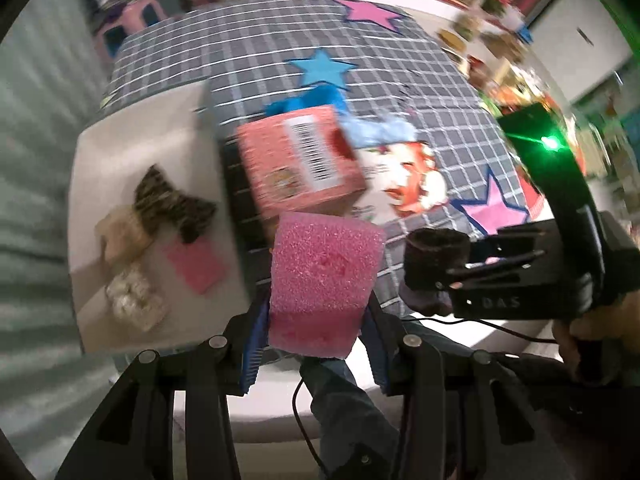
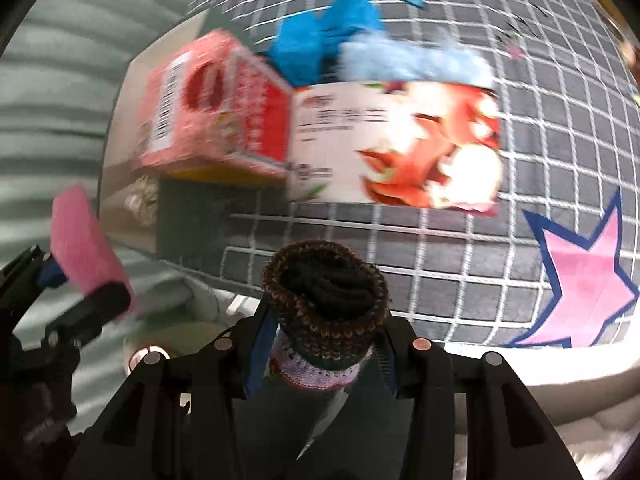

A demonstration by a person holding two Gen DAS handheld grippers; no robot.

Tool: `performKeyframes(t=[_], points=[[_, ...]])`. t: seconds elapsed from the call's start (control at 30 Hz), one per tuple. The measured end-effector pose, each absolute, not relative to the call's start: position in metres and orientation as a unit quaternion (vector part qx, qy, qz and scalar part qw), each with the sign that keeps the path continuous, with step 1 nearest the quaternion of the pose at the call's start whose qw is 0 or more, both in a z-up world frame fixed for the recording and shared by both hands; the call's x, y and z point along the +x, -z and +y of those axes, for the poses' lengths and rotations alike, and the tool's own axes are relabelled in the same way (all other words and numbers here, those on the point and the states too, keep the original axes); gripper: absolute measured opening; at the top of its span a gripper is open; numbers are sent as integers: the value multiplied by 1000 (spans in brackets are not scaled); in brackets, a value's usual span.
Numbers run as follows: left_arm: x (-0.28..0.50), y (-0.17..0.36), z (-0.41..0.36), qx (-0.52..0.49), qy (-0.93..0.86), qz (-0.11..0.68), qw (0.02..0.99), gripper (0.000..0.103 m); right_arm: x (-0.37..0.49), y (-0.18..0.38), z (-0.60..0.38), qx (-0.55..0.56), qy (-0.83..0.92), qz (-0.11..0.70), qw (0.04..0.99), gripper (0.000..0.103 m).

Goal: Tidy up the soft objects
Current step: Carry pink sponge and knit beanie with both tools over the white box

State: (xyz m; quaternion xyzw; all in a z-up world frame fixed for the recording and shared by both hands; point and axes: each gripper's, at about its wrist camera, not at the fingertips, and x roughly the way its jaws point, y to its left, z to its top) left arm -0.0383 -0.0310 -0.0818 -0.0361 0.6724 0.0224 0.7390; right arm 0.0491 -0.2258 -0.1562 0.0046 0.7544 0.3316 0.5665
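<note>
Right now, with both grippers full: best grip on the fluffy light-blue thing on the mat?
Take the light-blue fluff from above, pinching across its narrow width at mid-length. It lies as a long, low band against the picture box, which blocks that side, and the blue cloth crowds one end.

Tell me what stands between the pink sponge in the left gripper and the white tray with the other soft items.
Nothing visible does. The pink sponge hangs in the left gripper; the white tray lies lower left, the pink box stands beside it.
</note>
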Motion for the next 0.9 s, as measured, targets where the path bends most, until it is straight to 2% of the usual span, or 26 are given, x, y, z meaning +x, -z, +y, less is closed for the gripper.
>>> performKeyframes(t=[0.43,0.9], points=[[-78,72,37,-91,-117,652,744,47,24,124,-148,-66,-424,720,545,47],[-87,70,91,-136,-184,632,740,47,27,91,-68,-92,-480,688,536,47]])
